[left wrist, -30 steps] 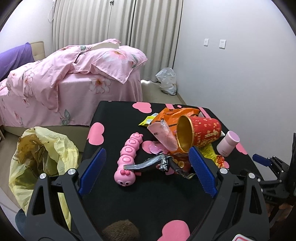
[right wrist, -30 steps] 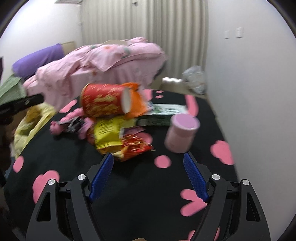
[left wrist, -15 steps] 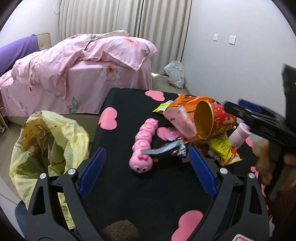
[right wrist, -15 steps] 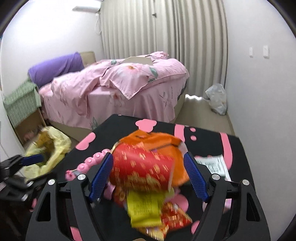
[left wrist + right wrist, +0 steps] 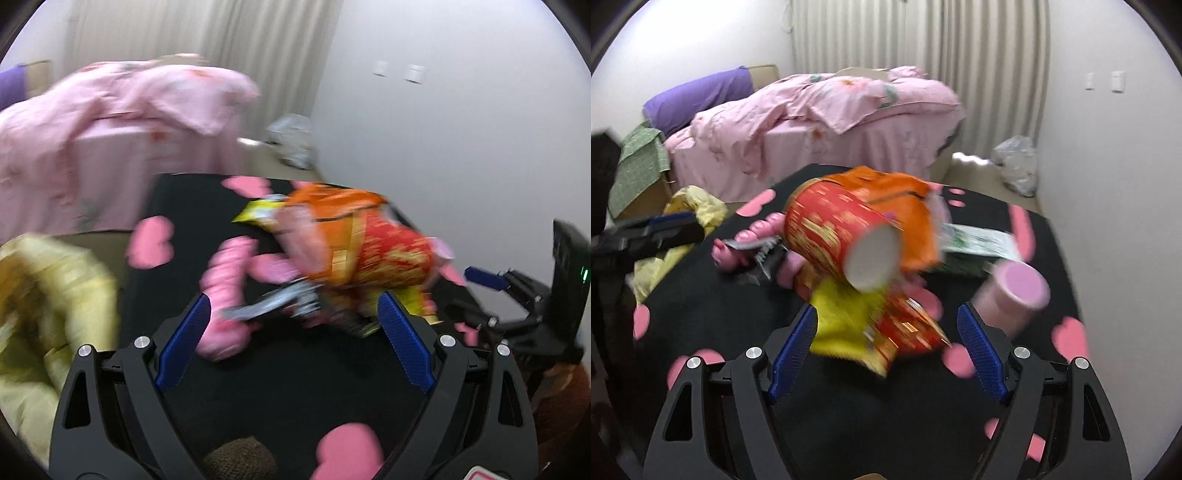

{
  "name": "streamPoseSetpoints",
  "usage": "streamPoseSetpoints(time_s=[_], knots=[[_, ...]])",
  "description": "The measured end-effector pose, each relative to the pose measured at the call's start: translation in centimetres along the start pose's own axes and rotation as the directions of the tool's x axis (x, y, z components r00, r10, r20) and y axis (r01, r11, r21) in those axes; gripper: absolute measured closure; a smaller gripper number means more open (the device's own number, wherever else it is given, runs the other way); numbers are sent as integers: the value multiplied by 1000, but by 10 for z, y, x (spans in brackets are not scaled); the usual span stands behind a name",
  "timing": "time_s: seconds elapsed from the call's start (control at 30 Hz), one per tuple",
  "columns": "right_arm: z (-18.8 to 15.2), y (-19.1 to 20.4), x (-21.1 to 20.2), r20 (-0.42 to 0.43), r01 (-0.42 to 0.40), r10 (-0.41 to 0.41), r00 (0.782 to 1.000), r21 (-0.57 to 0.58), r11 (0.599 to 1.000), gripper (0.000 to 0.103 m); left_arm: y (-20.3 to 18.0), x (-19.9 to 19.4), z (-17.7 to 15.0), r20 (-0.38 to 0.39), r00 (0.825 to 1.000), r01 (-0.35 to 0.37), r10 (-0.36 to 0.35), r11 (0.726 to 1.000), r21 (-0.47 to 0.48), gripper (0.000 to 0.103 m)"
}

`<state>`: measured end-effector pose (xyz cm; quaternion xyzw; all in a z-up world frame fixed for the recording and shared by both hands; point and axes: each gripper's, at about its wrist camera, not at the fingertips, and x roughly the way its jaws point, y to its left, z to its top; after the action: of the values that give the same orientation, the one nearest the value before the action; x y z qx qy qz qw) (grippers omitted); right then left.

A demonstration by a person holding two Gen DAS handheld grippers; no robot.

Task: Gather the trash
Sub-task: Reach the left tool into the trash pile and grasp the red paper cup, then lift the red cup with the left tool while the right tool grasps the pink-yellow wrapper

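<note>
Fingers of the right gripper (image 5: 886, 349) are spread wide, empty, with the yellow wrapper (image 5: 846, 321) lying on the desk (image 5: 701, 306) directly between them. Behind it the red cup (image 5: 838, 236) lies sideways. The left gripper (image 5: 293, 343), also spread, is farther off.

A: Where are your grippers?

B: Your left gripper (image 5: 293, 341) sits at lower centre of its frame, fingers spread wide, empty. Your right gripper (image 5: 886, 349) sits likewise, fingers (image 5: 979, 356) apart, gripping nothing.
</note>
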<state>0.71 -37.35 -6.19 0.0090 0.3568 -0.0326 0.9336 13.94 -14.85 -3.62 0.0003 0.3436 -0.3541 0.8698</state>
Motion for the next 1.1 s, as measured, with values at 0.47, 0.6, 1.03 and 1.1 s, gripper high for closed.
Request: streamPoseSetpoints(time_s=[0.47, 0.6, 1.03, 1.1], knots=[[-24, -33, -1, -5, 49, -49, 999, 109, 993, 28, -46, 55, 34, -135, 959, 252, -250, 968, -1, 88], [-19, -27, 4, 3, 23, -23, 1000, 119, 993, 28, -53, 12, 23, -110, 964, 249, -243, 968, 41, 99], [16, 25, 40, -62, -126, 127, 990, 14, 992, 30, -12, -51, -40, -156, 977, 140, -145, 989, -39, 98], [10, 32, 43, -79, -117, 116, 990, -9, 993, 34, -4, -57, -43, -135, 981, 132, -137, 990, -44, 72]])
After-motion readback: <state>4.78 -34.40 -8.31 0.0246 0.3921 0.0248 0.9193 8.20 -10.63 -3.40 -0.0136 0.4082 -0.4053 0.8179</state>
